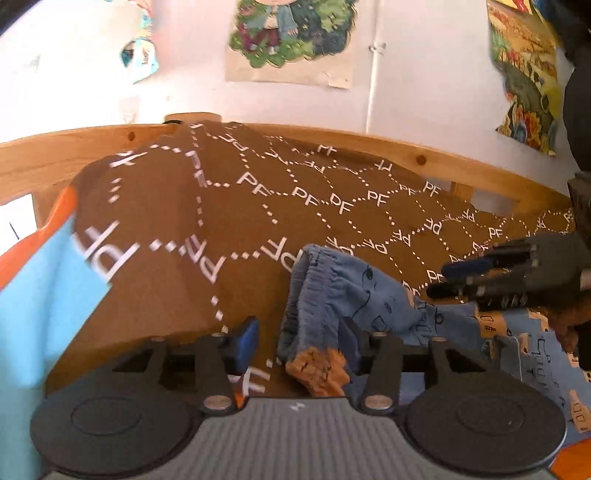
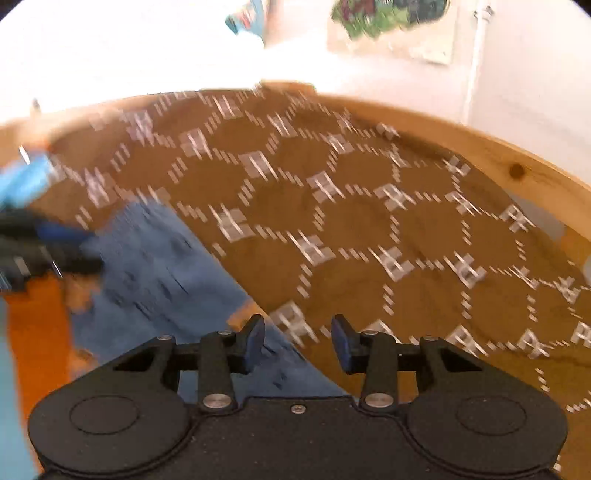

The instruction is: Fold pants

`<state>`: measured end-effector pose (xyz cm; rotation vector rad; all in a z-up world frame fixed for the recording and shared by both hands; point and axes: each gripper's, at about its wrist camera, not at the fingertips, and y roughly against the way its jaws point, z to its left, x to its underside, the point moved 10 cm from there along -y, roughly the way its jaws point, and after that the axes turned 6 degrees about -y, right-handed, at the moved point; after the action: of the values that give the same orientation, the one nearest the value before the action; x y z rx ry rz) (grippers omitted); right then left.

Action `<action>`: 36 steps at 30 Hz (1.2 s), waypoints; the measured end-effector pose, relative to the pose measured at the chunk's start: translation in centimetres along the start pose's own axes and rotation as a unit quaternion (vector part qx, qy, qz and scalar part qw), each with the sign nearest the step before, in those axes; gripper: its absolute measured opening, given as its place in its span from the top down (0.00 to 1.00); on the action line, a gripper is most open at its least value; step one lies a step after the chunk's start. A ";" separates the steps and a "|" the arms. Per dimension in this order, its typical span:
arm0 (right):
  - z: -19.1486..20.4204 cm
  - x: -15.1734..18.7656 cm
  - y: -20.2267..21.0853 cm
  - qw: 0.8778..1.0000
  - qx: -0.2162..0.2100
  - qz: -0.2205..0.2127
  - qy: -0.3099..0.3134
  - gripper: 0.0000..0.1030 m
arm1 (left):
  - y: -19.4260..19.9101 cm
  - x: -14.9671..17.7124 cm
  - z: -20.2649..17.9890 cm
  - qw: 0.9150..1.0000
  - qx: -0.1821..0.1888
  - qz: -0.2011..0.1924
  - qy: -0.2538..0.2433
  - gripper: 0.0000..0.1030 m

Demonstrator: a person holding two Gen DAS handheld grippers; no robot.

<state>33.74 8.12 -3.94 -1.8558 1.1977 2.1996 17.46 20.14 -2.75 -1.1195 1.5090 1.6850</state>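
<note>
Left wrist view is showing the blue pants [image 1: 332, 291] bunched at the waistband, sitting right between the left gripper [image 1: 299, 341] jaws, and I can't tell if the pads are actually pinching them. They're lying on a brown blanket [image 1: 207, 206] with a PF print, running off to the right toward the right gripper [image 1: 443, 277]. That one is hanging released over the blanket [image 2: 369, 221] with nothing between its jaws, pants [image 2: 155, 266] off to its left, so the left hand is nearer. Wooden bed rail [image 1: 406, 147] and a cartoon poster [image 1: 291, 33] on the white wall behind.
</note>
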 end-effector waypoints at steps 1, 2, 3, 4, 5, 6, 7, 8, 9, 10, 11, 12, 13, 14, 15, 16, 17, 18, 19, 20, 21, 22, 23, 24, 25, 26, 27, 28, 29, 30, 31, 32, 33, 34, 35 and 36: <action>0.5 -0.7 0.1 1.000 -0.022 -0.002 -0.010 0.59 | 0.1 0.2 0.0 1.000 0.001 0.003 0.007 0.48; 1.1 -1.2 -0.1 0.999 -0.038 -0.001 -0.014 0.59 | 0.2 0.5 -0.2 1.000 0.006 0.007 0.015 0.49; 1.8 -1.6 -0.3 0.998 -0.057 0.001 -0.012 0.59 | 0.3 0.6 -0.3 1.000 0.012 0.012 0.020 0.49; 2.6 -1.8 -0.7 0.997 -0.078 0.007 -0.008 0.59 | 0.3 0.9 -0.5 0.999 0.017 0.020 0.026 0.49; 3.3 -1.8 -1.3 0.996 -0.088 0.015 -0.004 0.59 | 0.4 1.1 -0.6 0.999 0.020 0.023 0.031 0.49; 3.8 -1.6 -2.2 0.996 -0.087 0.027 0.003 0.59 | 0.5 1.4 -0.7 0.999 0.023 0.026 0.036 0.49; 4.0 -1.1 -3.1 0.996 -0.076 0.039 0.015 0.66 | 0.5 1.6 -0.9 0.998 0.026 0.031 0.038 0.49; 4.2 -0.6 -4.0 0.996 -0.062 0.050 0.029 0.75 | 0.4 1.9 -1.0 0.998 0.027 0.035 0.039 0.49; 4.1 -0.2 -4.6 0.997 -0.048 0.055 0.036 0.91 | 0.4 2.2 -1.0 0.998 0.027 0.036 0.040 0.48; 3.8 -0.1 -4.7 0.998 -0.040 0.049 0.028 0.92 | 0.3 2.3 -1.1 0.998 0.028 0.036 0.040 0.47; 3.4 0.0 -4.6 0.998 -0.041 0.043 0.006 0.93 | -0.1 2.2 -1.3 0.998 0.030 0.034 0.038 0.45; 2.9 0.0 -4.4 0.998 -0.040 0.036 -0.015 0.94 | -0.1 2.2 -1.3 0.998 0.032 0.032 0.037 0.43; 2.6 0.1 -4.3 0.998 -0.039 0.031 -0.024 0.94 | -0.2 2.1 -1.3 0.998 0.033 0.029 0.038 0.42; 2.3 0.3 -4.2 0.999 -0.036 0.029 -0.028 0.94 | -0.3 2.1 -1.2 0.998 0.033 0.027 0.041 0.42; 2.3 0.6 -4.2 0.998 -0.037 0.030 -0.028 0.94 | -0.5 1.9 -1.1 0.998 0.034 0.024 0.045 0.42; 2.3 0.7 -4.3 0.998 -0.038 0.031 -0.029 0.94 | -0.8 1.7 -1.0 0.998 0.035 0.020 0.051 0.42; 2.2 0.8 -4.3 0.998 -0.038 0.031 -0.032 0.94 | -1.0 1.5 -0.8 0.997 0.039 0.017 0.060 0.42; 2.1 0.8 -4.3 0.998 -0.039 0.032 -0.039 0.94 | -1.2 1.4 -0.6 0.997 0.042 0.013 0.068 0.42; 1.9 0.9 -4.4 0.998 -0.040 0.033 -0.047 0.94 | -1.4 1.3 -0.3 0.996 0.047 0.008 0.075 0.42; 1.7 1.1 -4.6 0.997 -0.042 0.035 -0.056 0.94 | -1.6 1.1 -0.1 0.995 0.051 0.003 0.081 0.42; 1.5 1.1 -4.7 0.997 -0.043 0.035 -0.062 0.94 | -1.9 1.0 0.0 0.995 0.055 0.000 0.085 0.42; 1.4 1.1 -4.9 0.996 -0.043 0.036 -0.066 0.94 | -2.2 0.9 0.1 0.994 0.060 -0.003 0.088 0.42; 1.4 1.0 -5.2 0.996 -0.043 0.036 -0.068 0.94 | -2.5 0.8 0.3 0.994 0.067 -0.003 0.089 0.42; 1.4 1.0 -5.1 0.996 -0.042 0.036 -0.070 0.94 | -2.9 0.7 0.3 0.994 0.069 -0.002 0.087 0.44; 1.4 1.0 -4.9 0.996 -0.040 0.034 -0.072 0.91 | -3.1 0.6 0.4 0.994 0.068 -0.002 0.088 0.45; 1.5 0.9 -4.6 0.996 -0.037 0.033 -0.074 0.89 | -3.3 0.5 0.5 0.994 0.063 -0.002 0.091 0.50; 1.5 0.8 -4.1 0.996 -0.031 0.030 -0.078 0.84 | -3.5 0.4 0.8 0.994 0.056 -0.002 0.097 0.63; 1.4 0.8 -3.2 0.996 -0.024 0.023 -0.081 0.80 | -3.8 0.4 1.2 0.993 0.045 0.000 0.112 0.70; 1.2 0.9 -2.0 0.996 -0.015 0.014 -0.084 0.79 | -3.9 0.5 1.7 0.990 0.039 0.003 0.133 0.76; 1.0 1.2 -0.5 0.996 0.002 0.010 -0.086 0.77 | -3.9 0.4 1.8 0.988 0.041 0.000 0.147 0.77; 0.9 1.5 0.7 0.996 0.017 0.011 -0.084 0.77 | -3.9 0.3 1.7 0.988 0.038 -0.001 0.148 0.78; 0.8 2.0 2.2 0.996 0.036 0.011 -0.076 0.76 | -3.9 0.3 1.5 0.990 0.029 0.001 0.136 0.79; 0.8 2.8 4.2 0.996 0.060 0.012 -0.067 0.71 | -3.8 0.3 1.3 0.992 0.022 0.002 0.127 0.80; 0.8 3.6 5.8 0.995 0.079 0.014 -0.063 0.66 | -3.7 0.3 1.0 0.992 0.016 0.003 0.122 0.80; 0.6 4.4 7.2 0.993 0.096 0.017 -0.064 0.63 | -3.7 0.1 0.7 0.992 0.012 0.004 0.122 0.81; 0.6 5.7 9.1 0.990 0.119 0.021 -0.073 0.61 | -3.6 0.0 0.6 0.992 0.009 0.005 0.122 0.81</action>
<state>27.28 -0.42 -3.99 -1.5664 1.4092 2.0631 20.48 21.31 -4.46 -1.3499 1.6761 1.5835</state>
